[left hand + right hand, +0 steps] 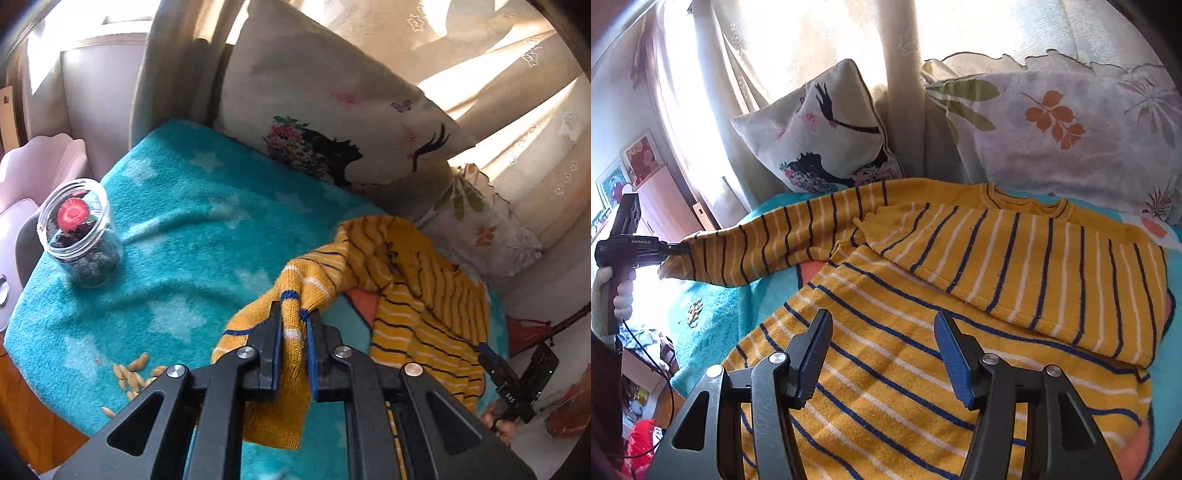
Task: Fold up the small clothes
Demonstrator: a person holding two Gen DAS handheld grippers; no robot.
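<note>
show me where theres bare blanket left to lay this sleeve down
Free: the teal blanket between the glass jar, the printed pillow and the striped sweater. Crowded: the seeds near the blanket's edge, and the pillow side under the sweater. The left gripper holds the sleeve.

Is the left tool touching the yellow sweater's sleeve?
Touching. The left wrist view shows the left tool shut on the sweater sleeve cuff, fabric pinched between both fingers.

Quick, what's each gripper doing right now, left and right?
Left gripper: shut on the striped sweater's sleeve cuff.
Right gripper: open above the sweater, holding nothing.
</note>
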